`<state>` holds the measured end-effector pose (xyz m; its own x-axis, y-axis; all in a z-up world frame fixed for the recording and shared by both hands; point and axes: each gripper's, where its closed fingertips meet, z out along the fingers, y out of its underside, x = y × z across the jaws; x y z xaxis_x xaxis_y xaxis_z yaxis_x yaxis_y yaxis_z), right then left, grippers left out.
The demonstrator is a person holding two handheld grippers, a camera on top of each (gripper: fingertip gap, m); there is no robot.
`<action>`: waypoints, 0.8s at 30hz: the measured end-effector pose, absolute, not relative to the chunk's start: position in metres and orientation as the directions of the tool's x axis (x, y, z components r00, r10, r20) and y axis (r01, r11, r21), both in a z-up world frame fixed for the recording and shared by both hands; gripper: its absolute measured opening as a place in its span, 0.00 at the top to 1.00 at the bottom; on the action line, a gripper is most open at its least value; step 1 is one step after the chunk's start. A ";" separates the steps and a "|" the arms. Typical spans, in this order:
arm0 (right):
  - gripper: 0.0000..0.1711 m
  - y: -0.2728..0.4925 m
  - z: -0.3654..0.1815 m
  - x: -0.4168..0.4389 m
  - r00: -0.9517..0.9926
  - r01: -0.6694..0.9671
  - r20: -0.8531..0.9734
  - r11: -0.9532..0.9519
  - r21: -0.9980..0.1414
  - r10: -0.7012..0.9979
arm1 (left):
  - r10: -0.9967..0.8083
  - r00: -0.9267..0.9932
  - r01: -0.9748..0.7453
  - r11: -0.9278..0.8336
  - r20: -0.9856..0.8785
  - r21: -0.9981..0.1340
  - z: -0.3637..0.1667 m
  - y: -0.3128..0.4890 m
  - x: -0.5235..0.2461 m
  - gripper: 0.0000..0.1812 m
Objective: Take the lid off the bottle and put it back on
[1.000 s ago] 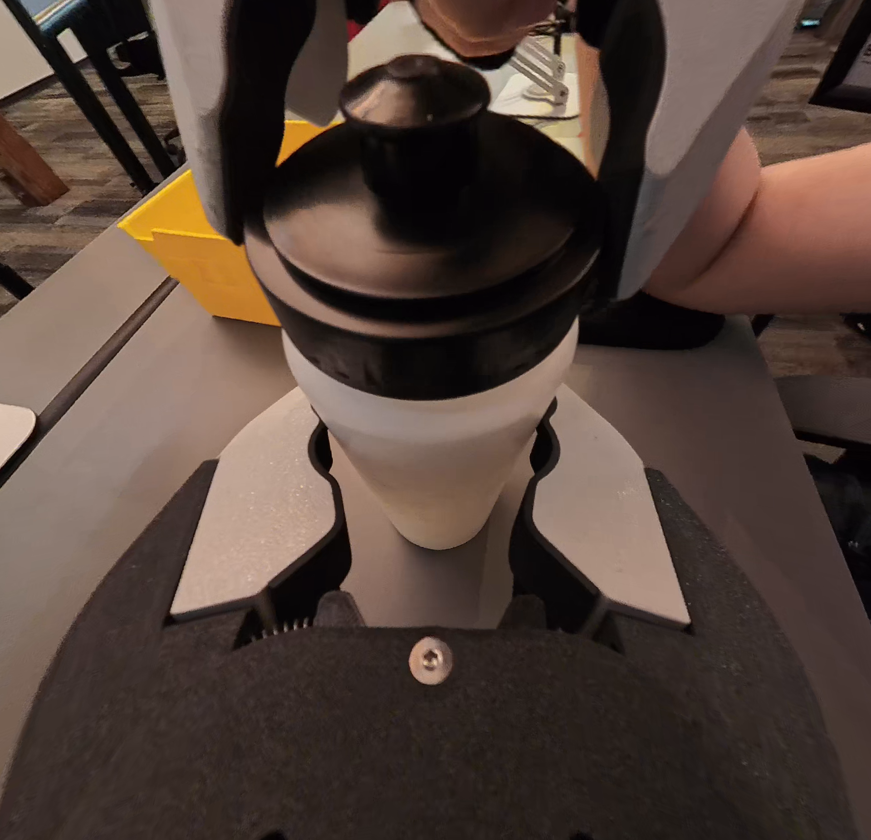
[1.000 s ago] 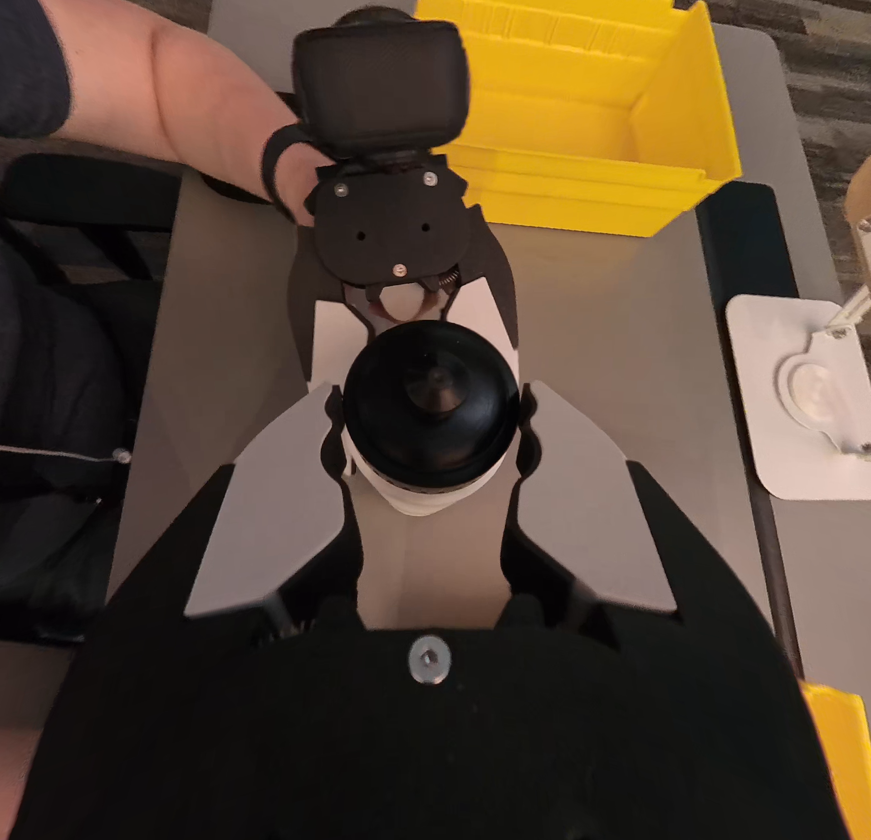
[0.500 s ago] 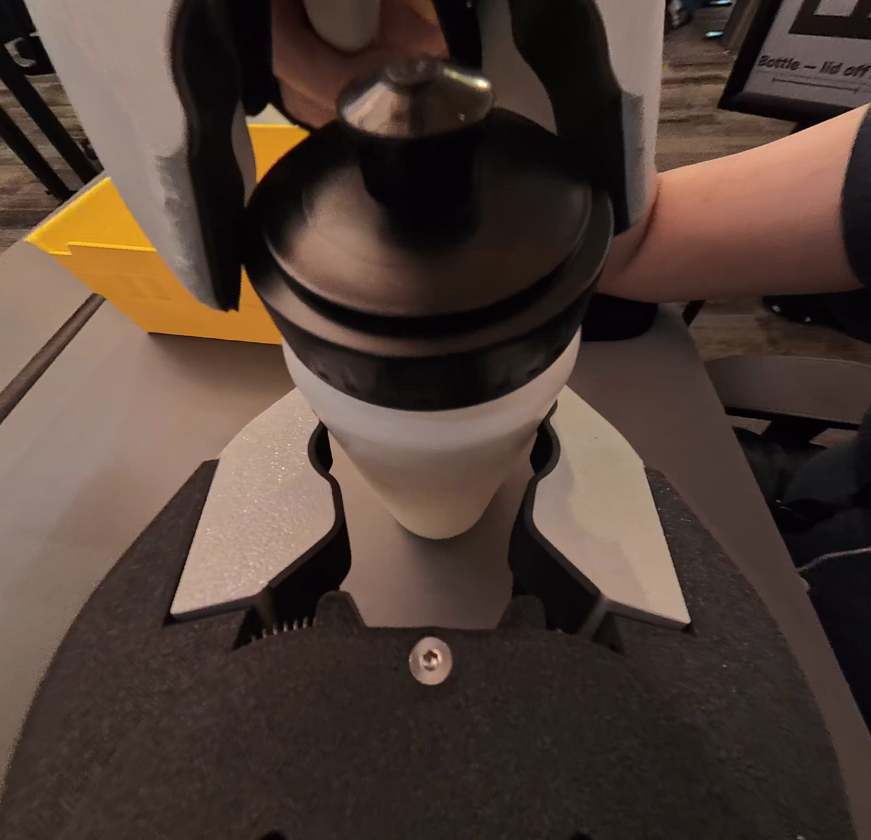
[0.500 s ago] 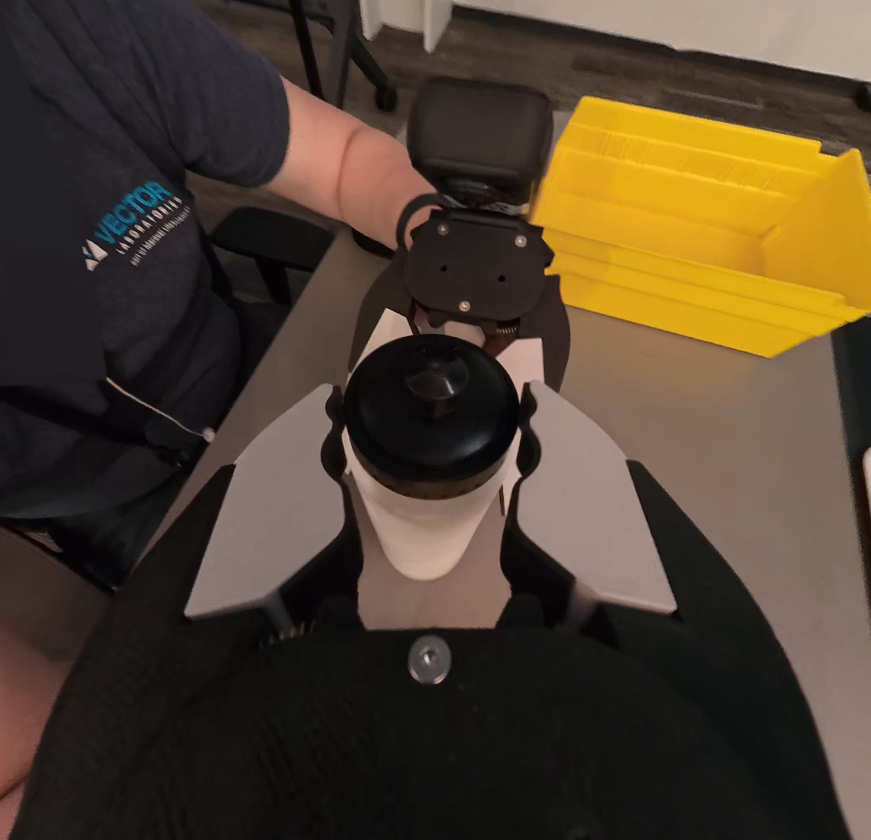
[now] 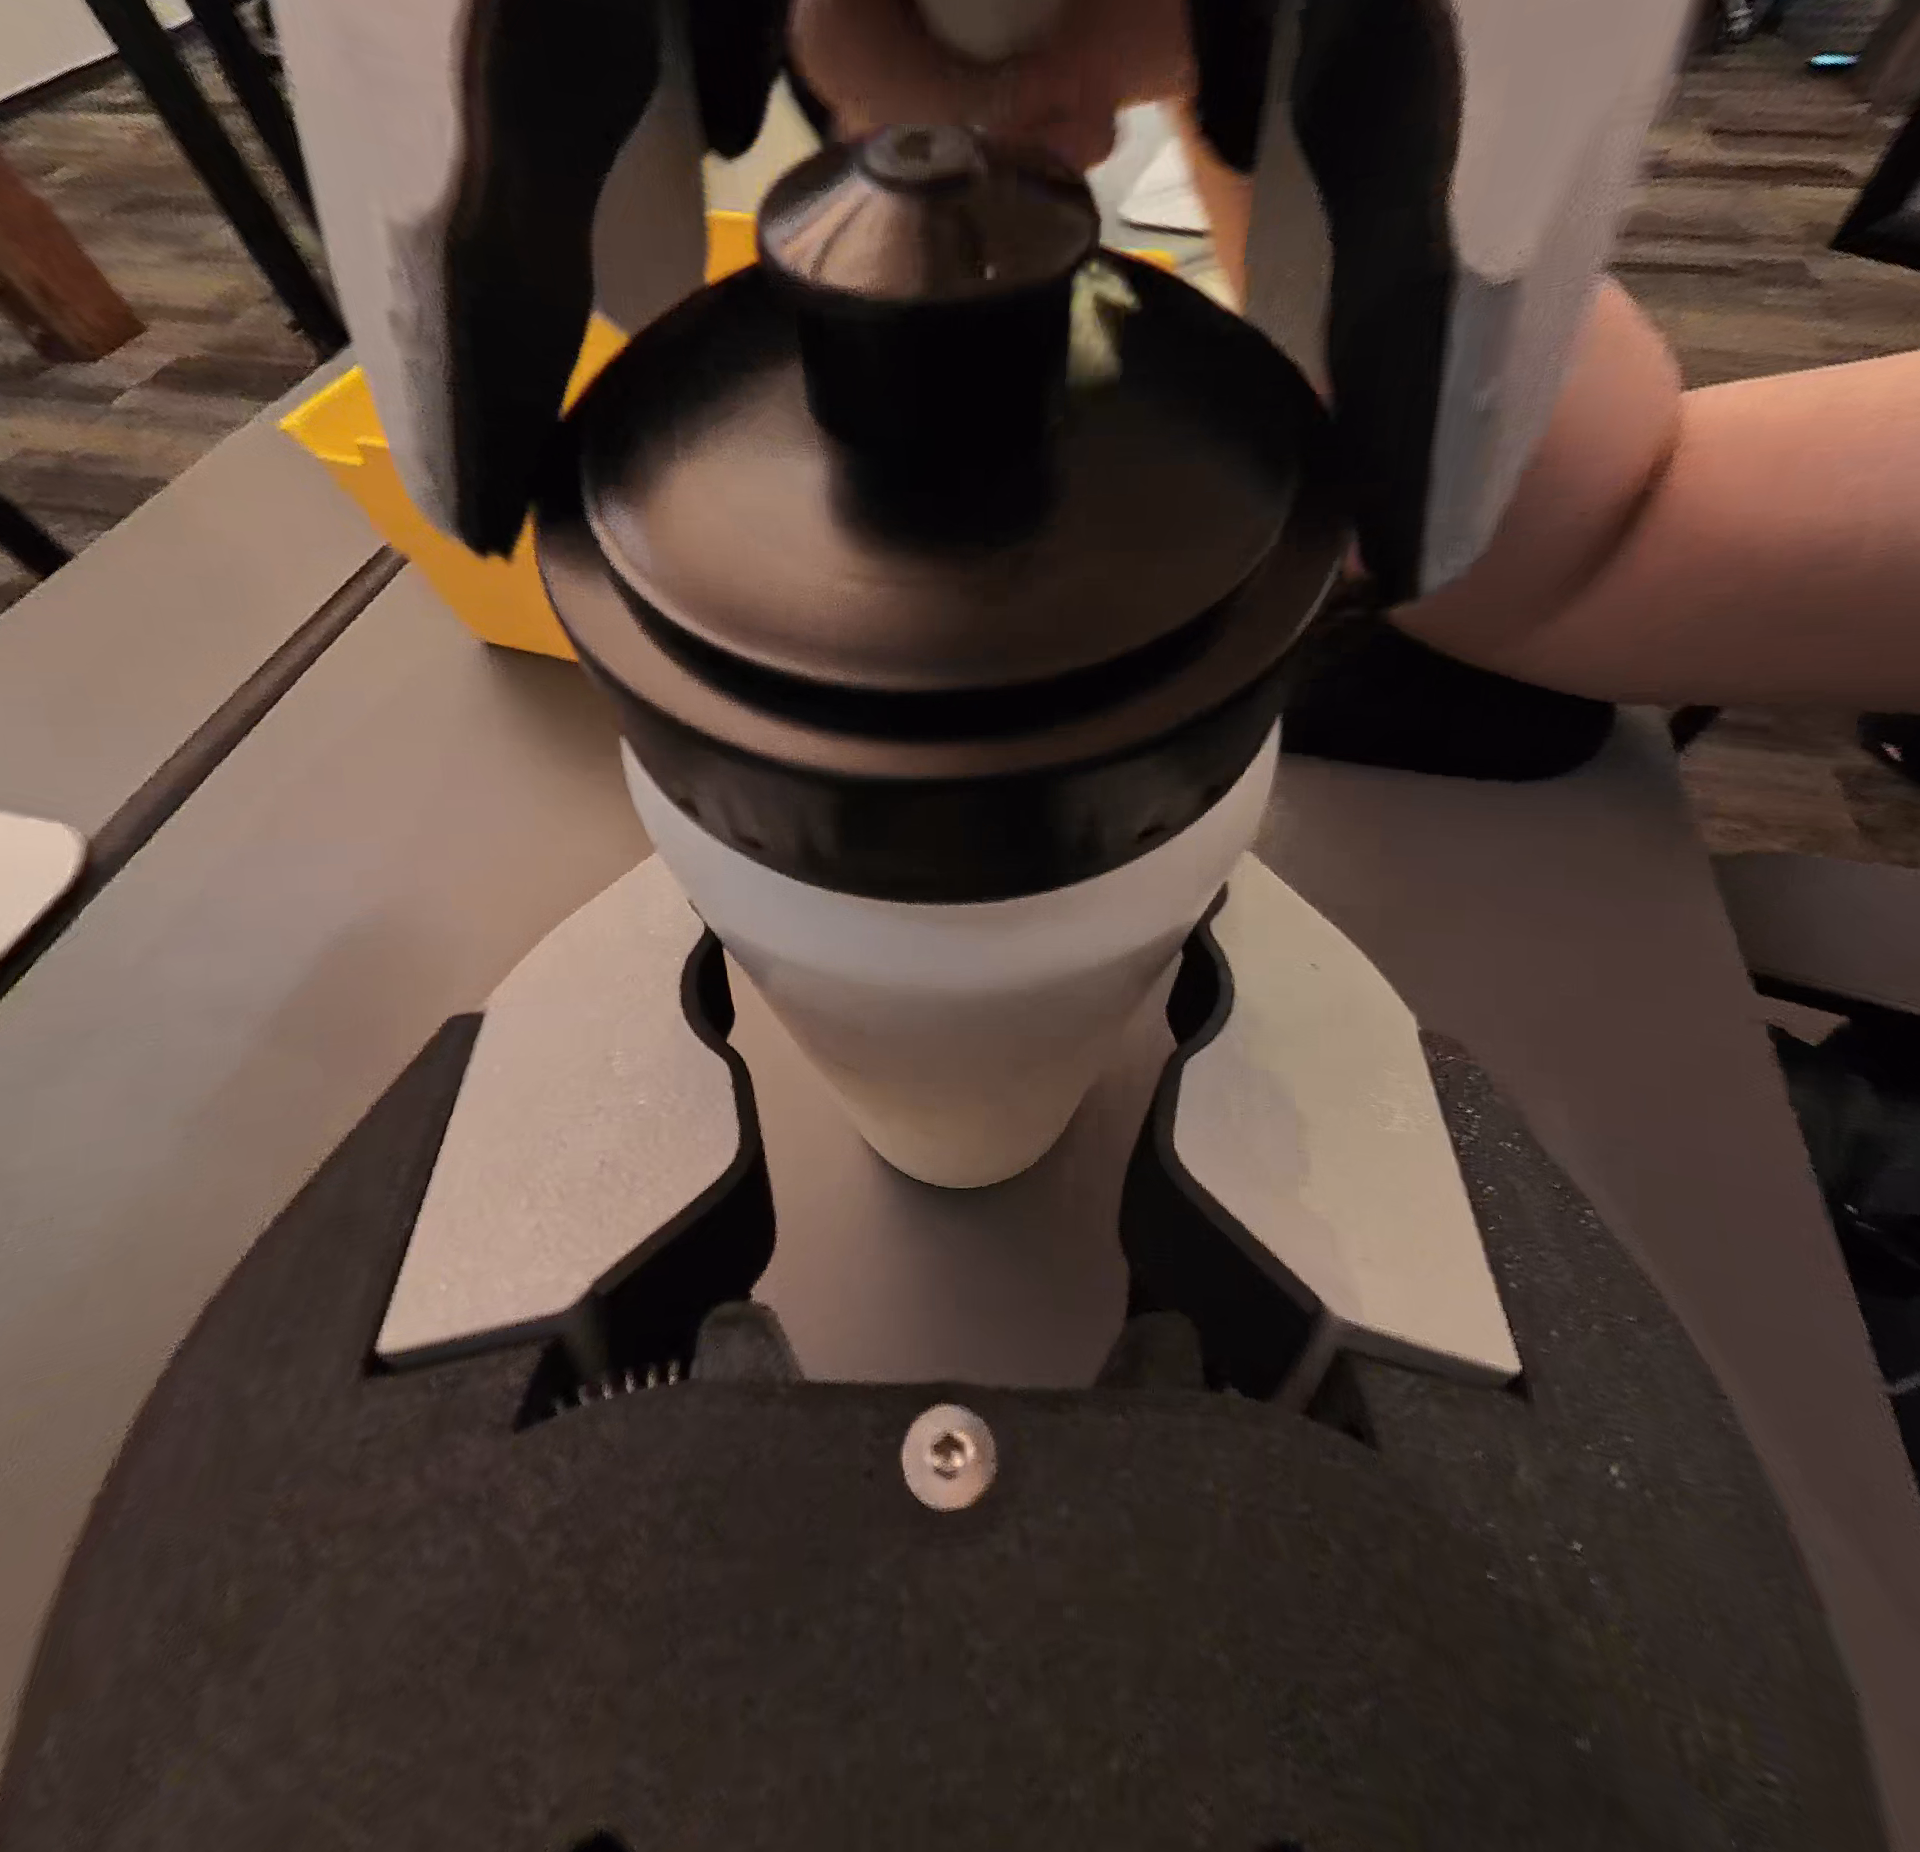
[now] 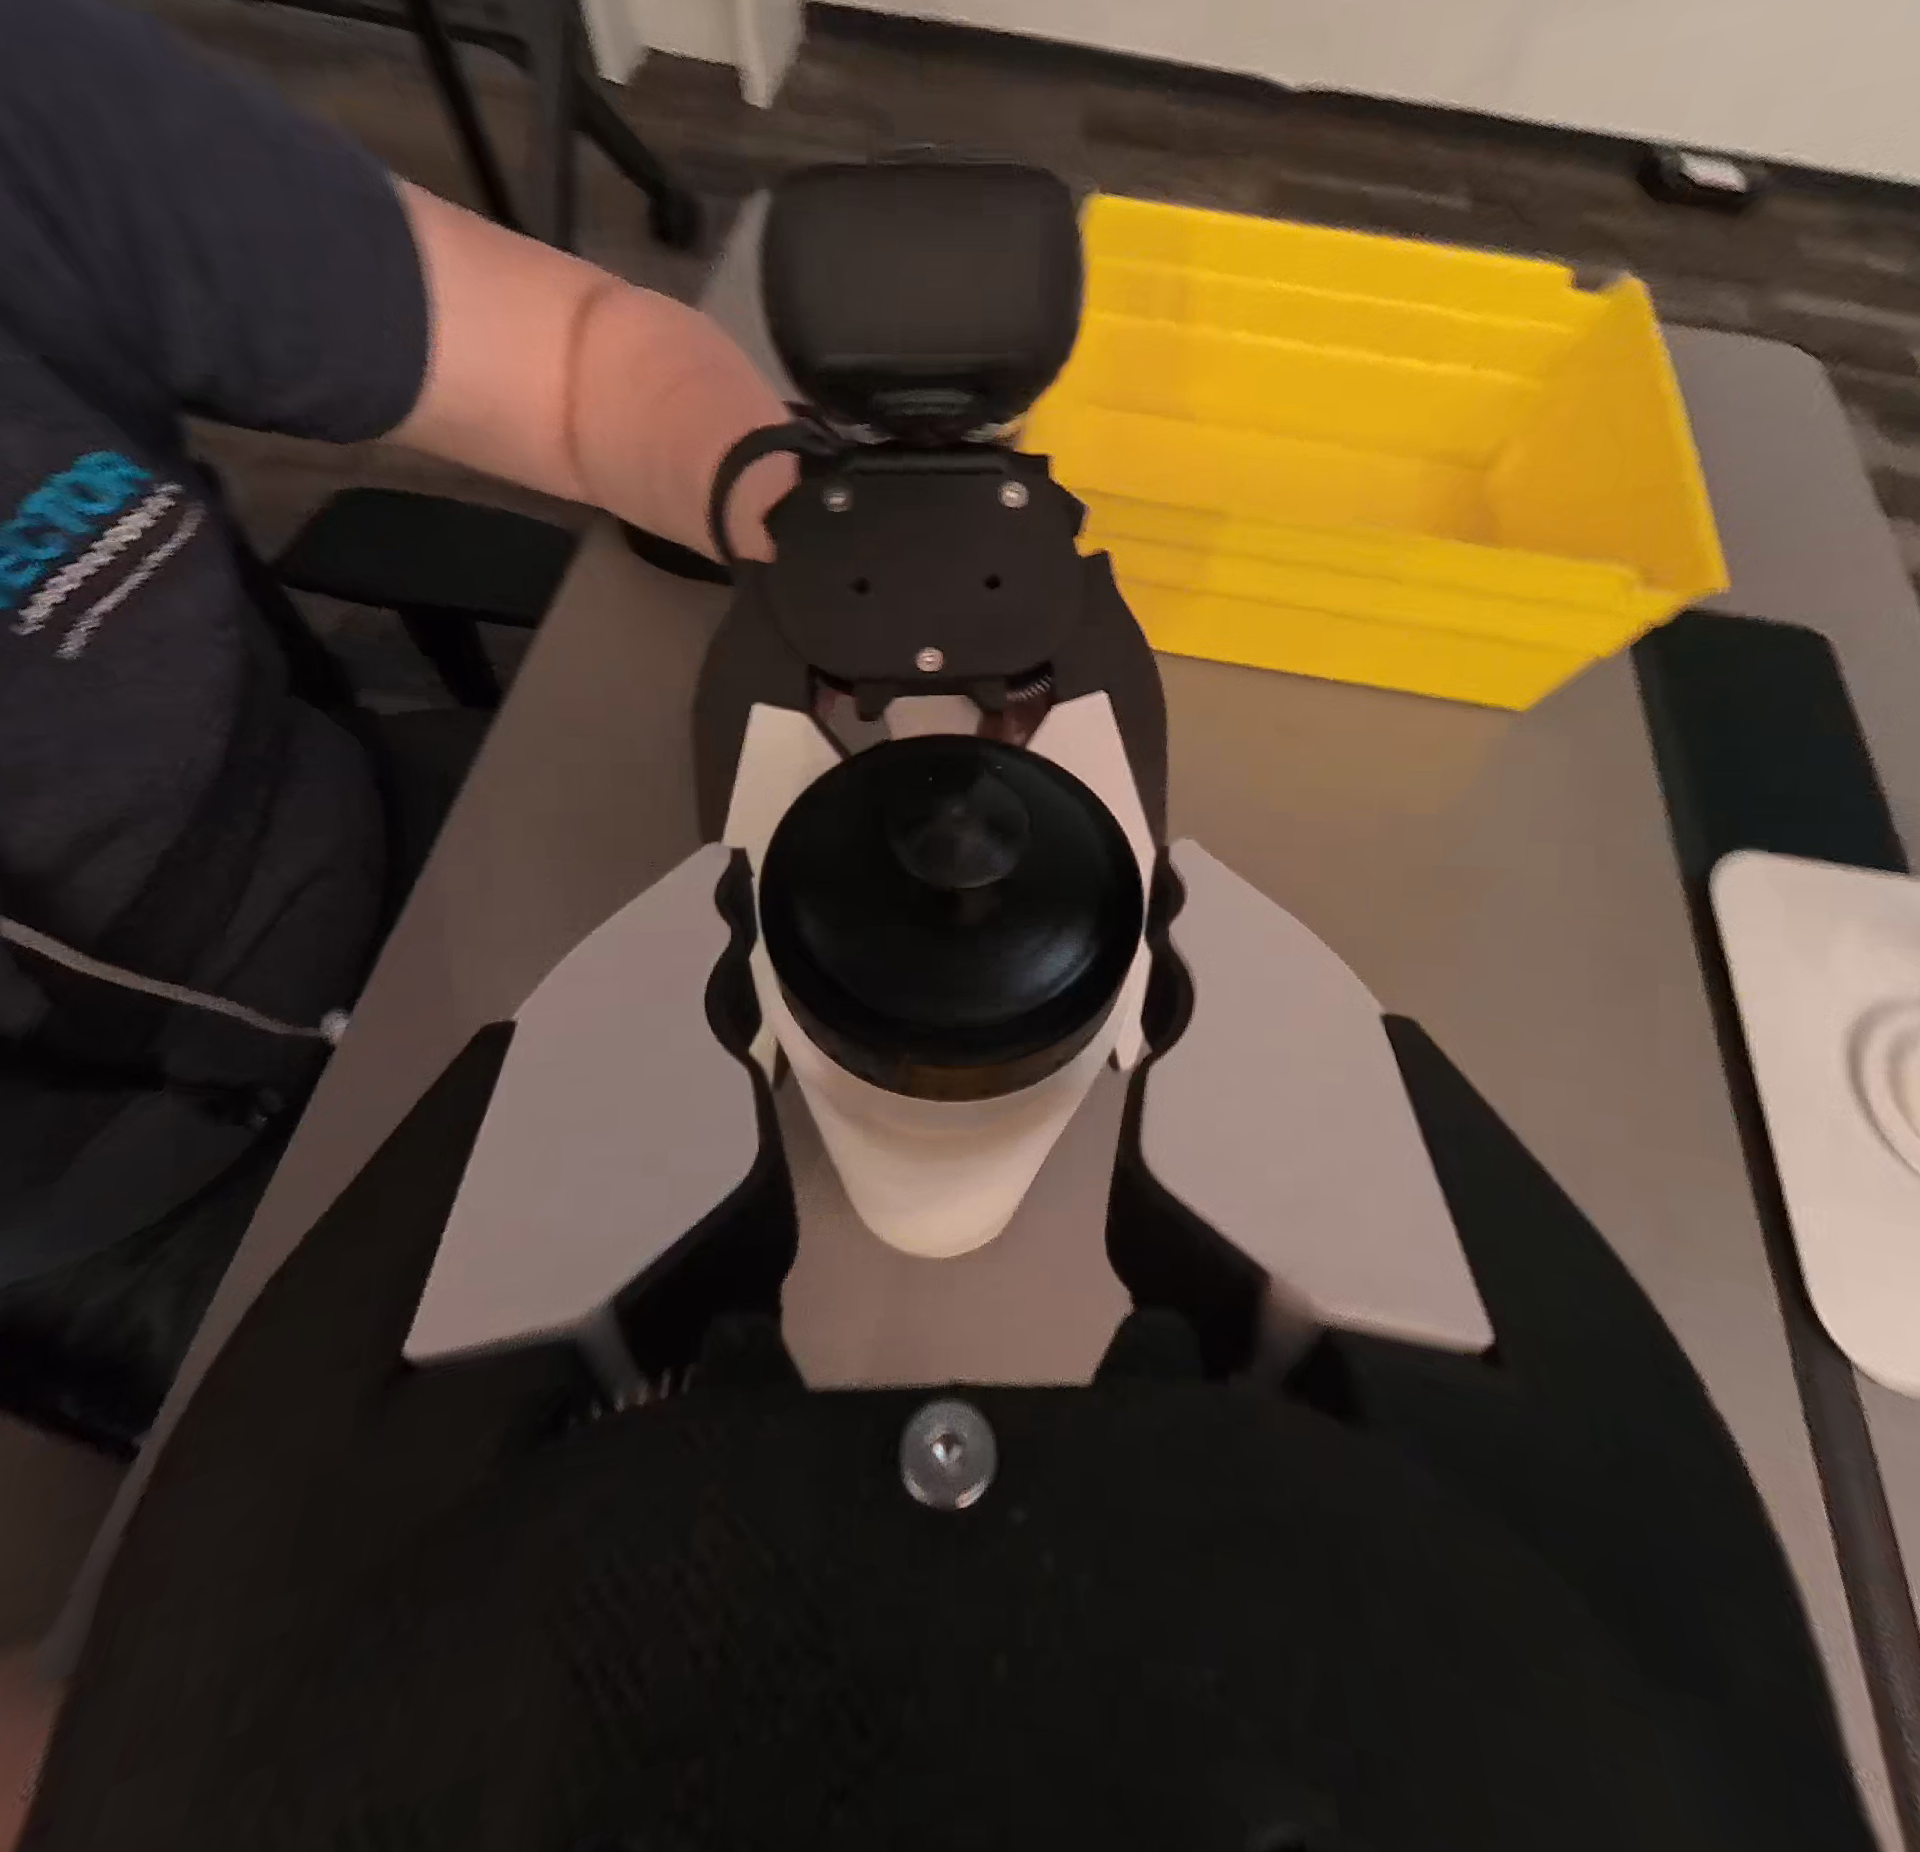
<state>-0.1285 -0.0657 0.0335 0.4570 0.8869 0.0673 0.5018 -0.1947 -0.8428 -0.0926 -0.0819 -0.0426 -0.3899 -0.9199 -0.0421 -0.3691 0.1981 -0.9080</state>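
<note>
Bottle: I see the white bottle (image 5: 951, 1013) upright on the grey table (image 5: 343, 929), between both sets of fingers
Lid: the black lid (image 5: 935, 597) sits on the bottle's top, spout up
Left gripper: my left gripper (image 5: 951, 981) is closed onto the bottle's white body below the lid, its grey fingers (image 5: 592, 1106) pressing each side
Right gripper: my right gripper (image 6: 948, 929) comes from the opposite side, its pads flanking the lid's rim; contact looks likely, but with the blur I cannot tell if it truly clamps
Bin: a yellow bin (image 6: 1382, 472) stands on the table behind the bottle, apart from it
Edge: a white pad (image 6: 1829, 1106) lies on the table at the right edge of the right wrist view
</note>
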 end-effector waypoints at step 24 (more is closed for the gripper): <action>0.62 -0.067 0.038 -0.135 0.438 0.485 0.052 -0.188 -0.854 0.897 | -0.928 -0.365 -0.477 0.253 -0.072 -0.842 -0.046 -0.081 -0.102 0.54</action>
<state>-0.1349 -0.0675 0.0380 0.4384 0.8973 0.0515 0.4848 -0.1878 -0.8542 -0.1018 -0.0808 -0.0465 -0.3651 -0.9282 -0.0718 -0.4772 0.2527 -0.8416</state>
